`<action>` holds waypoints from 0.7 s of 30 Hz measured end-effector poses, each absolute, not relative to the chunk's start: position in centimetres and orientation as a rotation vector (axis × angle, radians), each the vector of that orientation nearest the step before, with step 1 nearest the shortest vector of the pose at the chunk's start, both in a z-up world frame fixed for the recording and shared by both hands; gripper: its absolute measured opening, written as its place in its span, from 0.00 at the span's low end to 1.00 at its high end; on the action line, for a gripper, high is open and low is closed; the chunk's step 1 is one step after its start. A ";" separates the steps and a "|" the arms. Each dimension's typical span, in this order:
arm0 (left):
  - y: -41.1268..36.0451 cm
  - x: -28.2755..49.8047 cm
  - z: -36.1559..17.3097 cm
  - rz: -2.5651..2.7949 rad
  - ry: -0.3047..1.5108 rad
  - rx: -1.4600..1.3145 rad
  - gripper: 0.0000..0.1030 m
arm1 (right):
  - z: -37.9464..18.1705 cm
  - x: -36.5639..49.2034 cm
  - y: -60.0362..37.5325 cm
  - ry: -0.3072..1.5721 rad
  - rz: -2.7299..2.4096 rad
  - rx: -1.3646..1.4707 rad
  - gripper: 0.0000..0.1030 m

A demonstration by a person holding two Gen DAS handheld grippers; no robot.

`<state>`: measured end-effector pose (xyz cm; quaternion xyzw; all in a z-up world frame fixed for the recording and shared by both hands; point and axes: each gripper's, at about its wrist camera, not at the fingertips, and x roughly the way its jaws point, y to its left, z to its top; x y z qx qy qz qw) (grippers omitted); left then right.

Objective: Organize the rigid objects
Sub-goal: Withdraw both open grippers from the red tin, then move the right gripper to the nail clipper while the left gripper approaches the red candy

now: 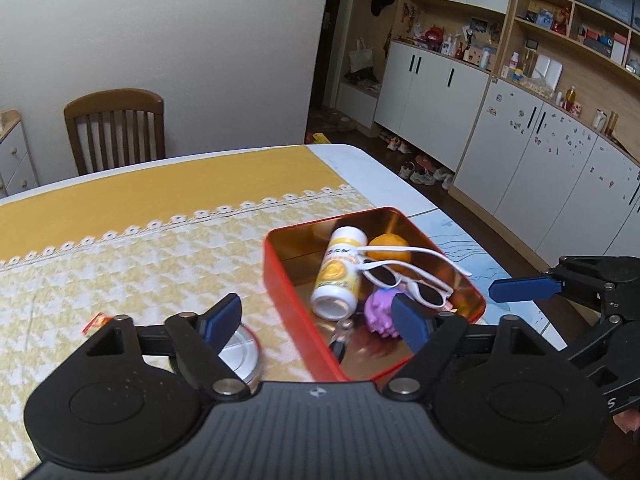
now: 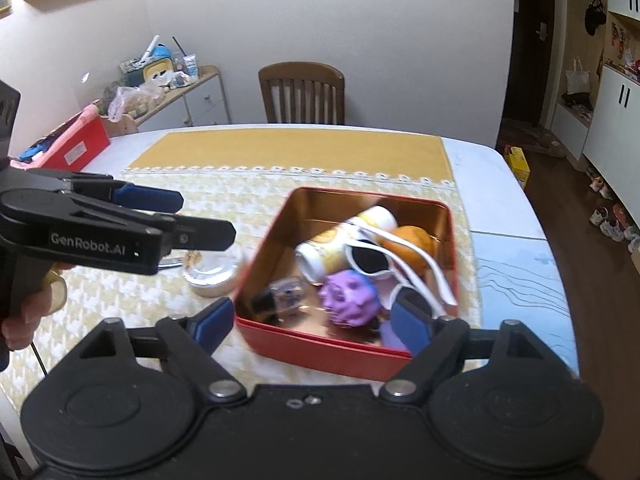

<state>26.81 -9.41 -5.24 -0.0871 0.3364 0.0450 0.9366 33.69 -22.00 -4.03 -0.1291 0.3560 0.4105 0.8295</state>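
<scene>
Both claws hang with jaws spread wide, gripping nothing. Just ahead of the left gripper [image 1: 318, 322], the red tin [image 1: 288, 304] sits open on the yellow cloth [image 1: 120, 248]; a round silver lid [image 1: 244, 354] lies under its left finger. Beyond the right gripper [image 2: 312, 322], the tin holds 1 yellow-and-white bottle [image 2: 336, 248] on its side, white sunglasses [image 2: 376, 258] draped over it, an orange [image 2: 412, 240] behind, and a purple ball [image 2: 348, 298] nearest its fingers.
</scene>
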 end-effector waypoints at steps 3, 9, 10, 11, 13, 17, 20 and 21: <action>-8.2 25.7 -5.3 0.107 0.685 -0.171 0.80 | -3.8 32.6 -20.9 0.739 0.888 -0.275 0.95; -4.3 23.3 -5.1 0.189 0.650 -0.177 0.82 | -3.5 30.9 -18.3 0.709 0.927 -0.247 0.99; -3.4 23.0 -5.1 0.200 0.648 -0.179 0.85 | -3.6 30.6 -17.8 0.711 0.931 -0.239 1.00; -2.7 22.6 -5.1 0.213 0.644 -0.181 0.86 | -3.6 30.4 -17.3 0.713 0.937 -0.233 1.00; -1.0 21.9 -5.3 0.236 0.639 -0.186 0.87 | -3.8 29.7 -16.2 0.717 0.947 -0.230 1.00; 2.2 21.0 -5.9 0.277 0.647 -0.197 0.88 | -4.3 28.4 -13.7 0.726 0.963 -0.235 1.00; 4.7 20.7 -6.4 0.295 0.654 -0.228 0.88 | -4.8 27.7 -11.8 0.737 0.970 -0.242 1.00; 5.4 20.7 -6.6 0.303 0.655 -0.235 0.88 | -4.9 27.3 -11.2 0.739 0.972 -0.244 1.00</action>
